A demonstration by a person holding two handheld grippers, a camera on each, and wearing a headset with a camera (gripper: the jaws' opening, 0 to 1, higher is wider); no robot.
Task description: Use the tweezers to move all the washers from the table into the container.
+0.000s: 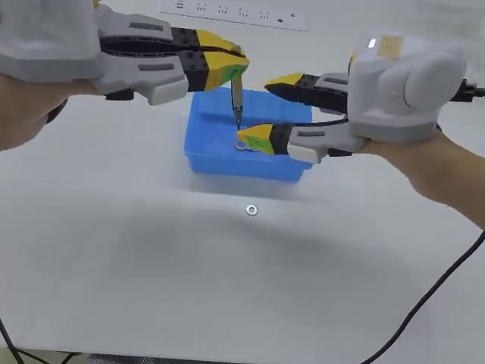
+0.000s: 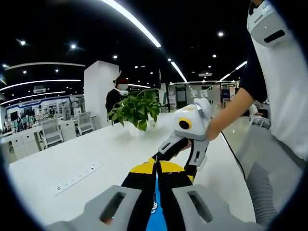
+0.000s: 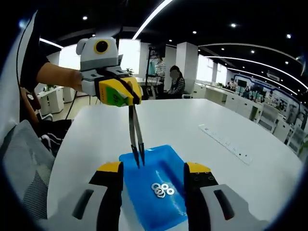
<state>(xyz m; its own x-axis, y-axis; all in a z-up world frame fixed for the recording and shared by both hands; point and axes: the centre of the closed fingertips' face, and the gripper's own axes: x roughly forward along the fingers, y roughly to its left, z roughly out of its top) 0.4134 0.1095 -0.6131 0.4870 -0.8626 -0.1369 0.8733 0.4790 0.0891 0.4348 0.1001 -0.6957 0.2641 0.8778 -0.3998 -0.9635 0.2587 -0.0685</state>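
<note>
Head view.
A: One small flat metal washer point(image 1: 251, 209) lies on the white tabletop point(image 1: 151, 265), near the blue plastic container point(image 1: 220, 163).
B: Probably light, thin and slippery, so pinch its rim. Note: left tool point(image 1: 241, 64) clamps the slim metal tweezers point(image 1: 236, 102); right tool point(image 1: 254, 110) gapes empty.

**Tweezers point(image 1: 237, 102) hang over a blue container point(image 1: 227, 165); one washer point(image 1: 251, 210) lies on the table point(image 1: 151, 250)**

The slim metal tweezers stand upright with their tips down, clamped in the left claw point(image 1: 239, 68) and pointing into the shallow rectangular container. A small cluster of silver washers point(image 1: 246, 145) rests on the container's floor toward its right side. The single ring-shaped washer lies flat on the white table, just near of the container's front wall.
</note>
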